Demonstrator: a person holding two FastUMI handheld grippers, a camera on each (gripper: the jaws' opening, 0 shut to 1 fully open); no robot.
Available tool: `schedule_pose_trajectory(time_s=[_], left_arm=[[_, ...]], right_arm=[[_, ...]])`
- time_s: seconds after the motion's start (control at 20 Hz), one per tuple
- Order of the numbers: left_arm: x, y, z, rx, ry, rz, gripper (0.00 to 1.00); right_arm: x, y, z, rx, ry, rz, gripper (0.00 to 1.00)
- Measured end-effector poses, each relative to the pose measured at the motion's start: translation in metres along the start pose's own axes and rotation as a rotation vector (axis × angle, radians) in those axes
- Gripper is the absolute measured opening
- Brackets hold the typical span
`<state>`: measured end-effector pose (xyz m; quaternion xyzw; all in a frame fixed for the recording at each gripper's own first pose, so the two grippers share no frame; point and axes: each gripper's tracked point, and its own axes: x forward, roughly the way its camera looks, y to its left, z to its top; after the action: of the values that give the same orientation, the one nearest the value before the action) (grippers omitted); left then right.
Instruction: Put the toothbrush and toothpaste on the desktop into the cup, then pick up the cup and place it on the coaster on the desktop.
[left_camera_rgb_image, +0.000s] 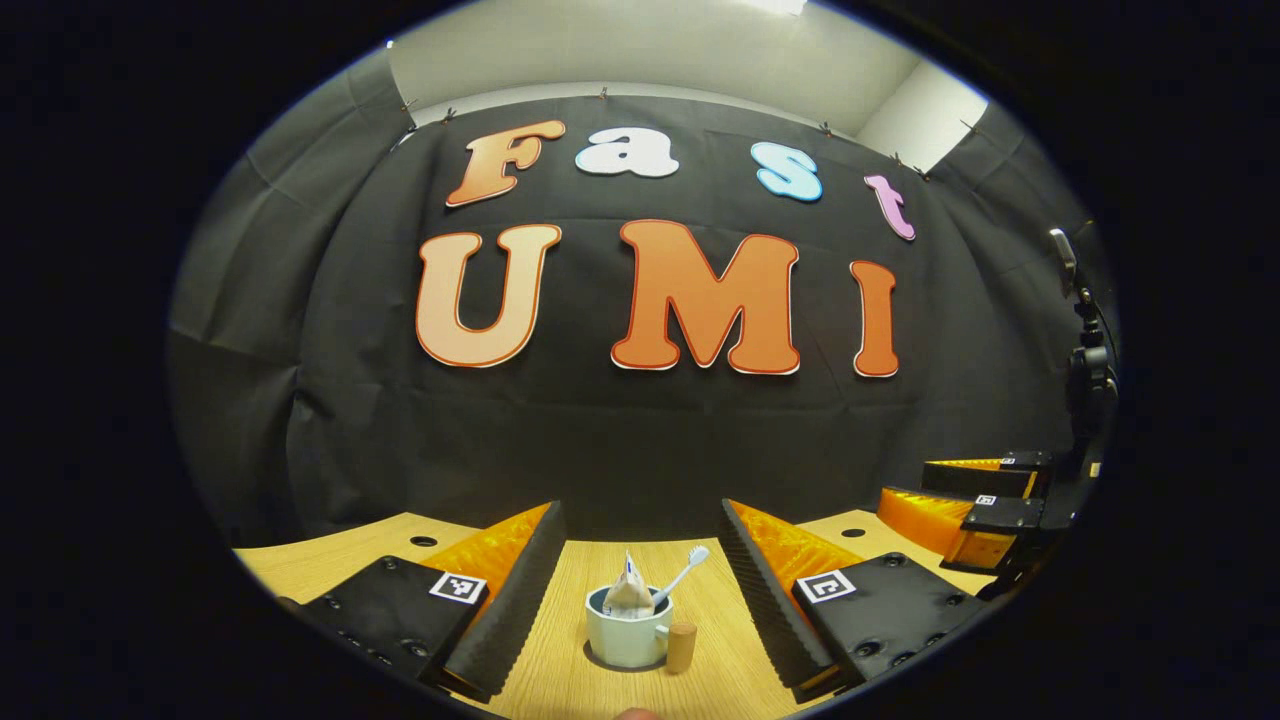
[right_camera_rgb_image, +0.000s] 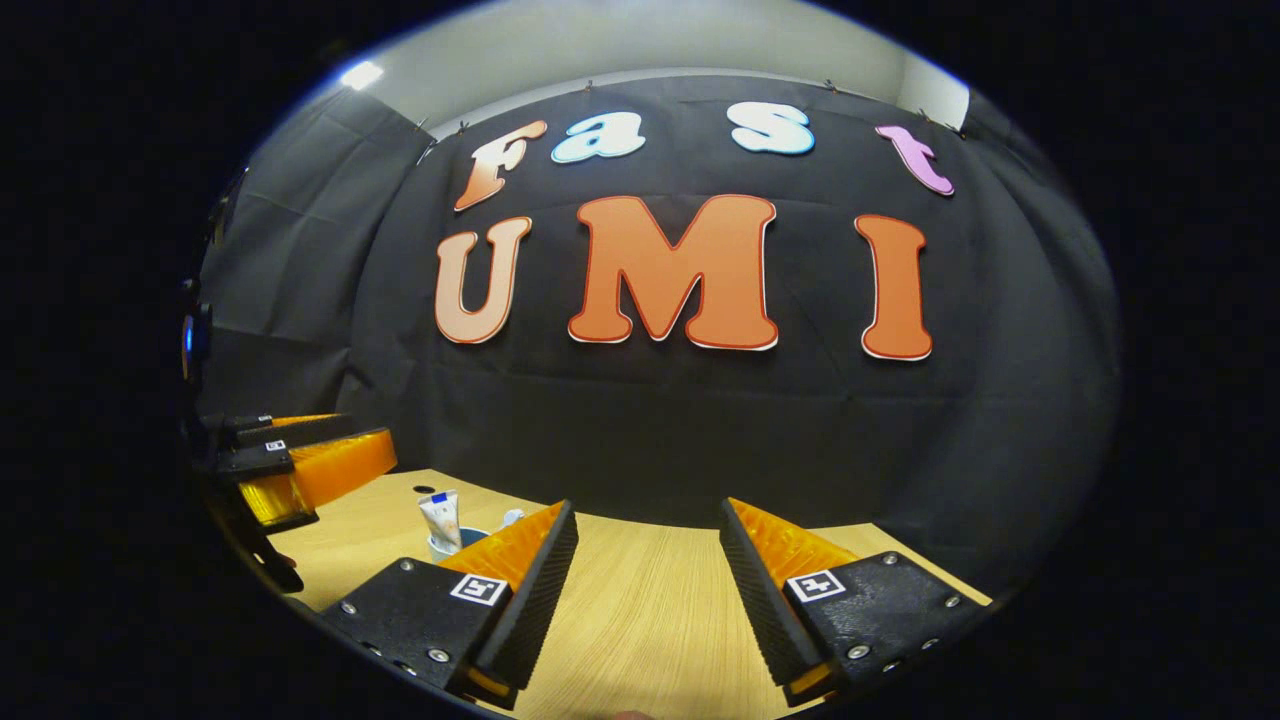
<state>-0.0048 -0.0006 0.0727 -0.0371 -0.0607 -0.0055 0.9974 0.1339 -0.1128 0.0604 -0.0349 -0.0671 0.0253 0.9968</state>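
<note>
Wood-grain desktop (left_camera_rgb_image: 560, 650), black cloth wall (left_camera_rgb_image: 640, 440) behind. Right gripper (left_camera_rgb_image: 975, 510) seen off to the side, fingers spread, nothing held. White cup (left_camera_rgb_image: 627, 635) with cork-like handle stands between the parted, released left gripper (left_camera_rgb_image: 640, 590) fingers, untouched. Toothpaste (left_camera_rgb_image: 628, 592) tube and toothbrush (left_camera_rgb_image: 683, 572) are stood inside, leaning.
</note>
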Motion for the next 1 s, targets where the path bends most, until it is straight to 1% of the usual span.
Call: schedule_pose_trajectory(time_s=[0.25, 0.6, 0.75, 1.0], left_arm=[[0.002, -0.002, 0.004, 0.020, -0.016, 0.006, 0.97], [0.003, 0.001, -0.001, 0.019, -0.003, 0.019, 0.96], [0.003, 0.002, -0.002, 0.014, -0.003, 0.023, 0.98], [0.005, 0.004, -0.005, 0.023, 0.008, 0.028, 0.96]], right_arm=[[0.001, -0.001, 0.000, 0.009, 0.001, -0.002, 0.87], [0.001, -0.007, -0.003, 0.018, 0.011, -0.011, 0.87], [0.002, -0.005, -0.006, 0.029, 0.024, -0.009, 0.88], [0.001, -0.004, -0.007, 0.010, 0.031, -0.011, 0.88]])
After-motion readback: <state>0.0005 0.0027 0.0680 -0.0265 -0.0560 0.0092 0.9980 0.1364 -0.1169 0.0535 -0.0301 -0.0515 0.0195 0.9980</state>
